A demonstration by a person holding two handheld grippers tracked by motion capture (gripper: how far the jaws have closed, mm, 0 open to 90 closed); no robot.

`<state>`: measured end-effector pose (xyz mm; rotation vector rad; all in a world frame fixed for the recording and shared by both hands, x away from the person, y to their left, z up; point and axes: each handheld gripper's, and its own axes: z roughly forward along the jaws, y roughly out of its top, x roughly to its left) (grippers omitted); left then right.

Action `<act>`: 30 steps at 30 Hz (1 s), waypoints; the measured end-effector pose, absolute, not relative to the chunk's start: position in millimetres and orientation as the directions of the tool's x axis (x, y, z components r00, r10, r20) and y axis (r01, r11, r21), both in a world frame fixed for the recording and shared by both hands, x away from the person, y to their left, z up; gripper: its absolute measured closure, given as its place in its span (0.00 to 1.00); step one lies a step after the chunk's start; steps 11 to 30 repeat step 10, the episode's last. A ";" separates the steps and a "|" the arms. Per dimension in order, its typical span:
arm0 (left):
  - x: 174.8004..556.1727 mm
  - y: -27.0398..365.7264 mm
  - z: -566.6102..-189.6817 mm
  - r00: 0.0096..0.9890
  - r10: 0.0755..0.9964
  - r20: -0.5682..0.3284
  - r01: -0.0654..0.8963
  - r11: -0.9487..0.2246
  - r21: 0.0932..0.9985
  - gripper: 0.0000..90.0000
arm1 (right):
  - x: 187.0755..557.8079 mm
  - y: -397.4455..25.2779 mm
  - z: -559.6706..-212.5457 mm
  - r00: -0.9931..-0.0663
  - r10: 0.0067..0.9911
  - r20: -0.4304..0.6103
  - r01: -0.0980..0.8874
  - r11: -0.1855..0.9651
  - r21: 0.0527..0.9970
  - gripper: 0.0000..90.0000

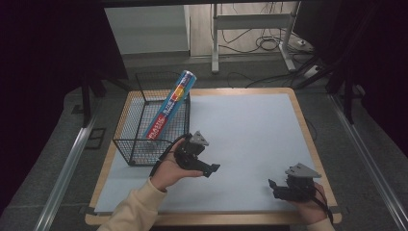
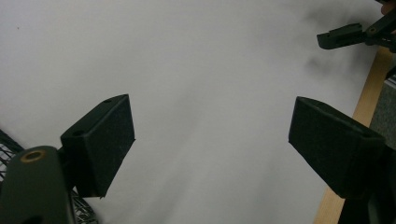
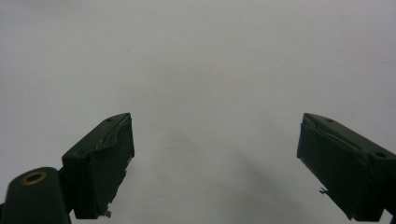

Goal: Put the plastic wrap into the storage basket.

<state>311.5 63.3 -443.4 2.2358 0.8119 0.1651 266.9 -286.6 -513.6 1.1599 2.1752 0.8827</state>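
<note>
- High view: a black wire basket (image 1: 144,144) stands at the left edge of the pale blue mat (image 1: 250,139) that covers the wooden table (image 1: 308,139). A long blue box of plastic wrap (image 1: 168,107) leans inside it, its lower end down in the basket and its upper end sticking out over the far rim.
- Left gripper (image 1: 211,169): held in the person's left hand (image 1: 171,174) just in front of the basket's near right corner, close to it, with the jaws pointing right across the mat.
- Left gripper view: the left gripper (image 2: 212,140) has its jaws spread wide with nothing between them, bare mat beneath. Basket wire (image 2: 9,154) shows at the lower left edge, and the other gripper's jaw tip (image 2: 341,36) lies far off at the upper right by the table edge.
- Right gripper (image 1: 275,188): held low near the mat's near right corner, well apart from the basket and the box.
- Right gripper view: the right gripper (image 3: 215,149) has its jaws wide apart and empty, over plain mat.
</note>
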 end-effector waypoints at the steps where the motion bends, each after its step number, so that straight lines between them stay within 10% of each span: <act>1: 311.4 63.2 -444.2 0.792 0.599 -0.117 0.503 -0.532 0.682 0.16 | 266.9 -286.6 -513.7 -0.499 0.856 -0.135 0.518 0.419 0.746 0.13; 30: 308.5 60.5 -449.0 0.791 0.601 -0.112 0.502 -0.535 0.679 0.16 | 265.7 -285.5 -512.4 -0.513 0.847 -0.138 0.498 0.425 0.756 0.13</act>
